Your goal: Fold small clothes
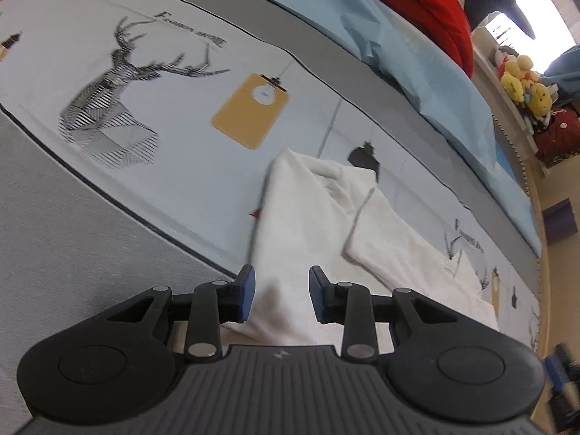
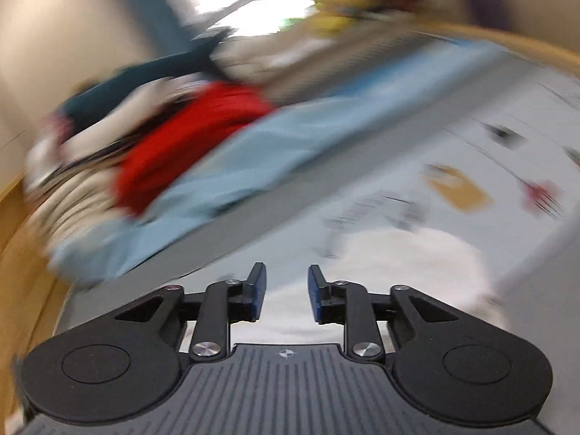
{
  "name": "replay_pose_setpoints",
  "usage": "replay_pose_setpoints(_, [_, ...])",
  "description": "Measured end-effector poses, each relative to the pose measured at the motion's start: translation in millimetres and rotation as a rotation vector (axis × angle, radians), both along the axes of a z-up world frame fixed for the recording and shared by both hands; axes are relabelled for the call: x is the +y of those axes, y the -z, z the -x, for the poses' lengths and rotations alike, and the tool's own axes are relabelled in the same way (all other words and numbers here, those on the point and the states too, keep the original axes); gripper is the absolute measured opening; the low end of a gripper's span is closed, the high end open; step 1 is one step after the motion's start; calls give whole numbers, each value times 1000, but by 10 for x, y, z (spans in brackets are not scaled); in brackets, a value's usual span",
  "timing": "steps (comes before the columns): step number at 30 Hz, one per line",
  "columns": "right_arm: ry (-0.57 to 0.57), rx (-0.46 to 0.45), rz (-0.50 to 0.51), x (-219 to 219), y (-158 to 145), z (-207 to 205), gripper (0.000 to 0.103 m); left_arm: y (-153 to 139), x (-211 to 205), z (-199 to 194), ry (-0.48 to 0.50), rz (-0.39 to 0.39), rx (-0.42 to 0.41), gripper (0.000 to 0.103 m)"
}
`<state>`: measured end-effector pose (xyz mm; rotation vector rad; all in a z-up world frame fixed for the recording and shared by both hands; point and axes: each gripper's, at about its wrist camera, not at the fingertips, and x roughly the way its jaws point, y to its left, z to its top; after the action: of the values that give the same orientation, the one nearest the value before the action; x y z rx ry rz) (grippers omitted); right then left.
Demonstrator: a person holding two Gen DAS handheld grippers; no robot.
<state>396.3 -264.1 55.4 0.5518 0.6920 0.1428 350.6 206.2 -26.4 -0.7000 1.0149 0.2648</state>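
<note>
Both jaws stand apart on each hand-held gripper, left and right, gripping nothing. Half-folded white garment lies on the printed bed cover, its near edge hidden behind the left one. Right view is smeared; red bundle barely readable.

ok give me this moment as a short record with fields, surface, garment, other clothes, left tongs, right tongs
surface: bed sheet printed with a deer head and yellow tags
garment: white garment, partly folded, lying on the sheet
other clothes: light blue cloth and red cloth piled at the far edge
left tongs: open, nothing gripped, over the white garment's near part
right tongs: open, nothing between them; view blurred
</note>
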Motion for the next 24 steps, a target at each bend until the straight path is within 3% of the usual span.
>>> replay_pose_setpoints(4, [205,122,-19,-293,468,30,29,146,-154,-94,22,60,-58,36])
replay_pose_setpoints(9, [242,186,-71,-398,741,3,29,340,-274,-344,-1,169,-131,36])
replay_pose_setpoints(18, [318,321,-136,-675,993,-204,29,575,-378,-628,-37,182,-146,36])
replay_pose_setpoints(24, [409,325,-150,-867,999,-210,29,722,-461,-782,-19,157,-123,36])
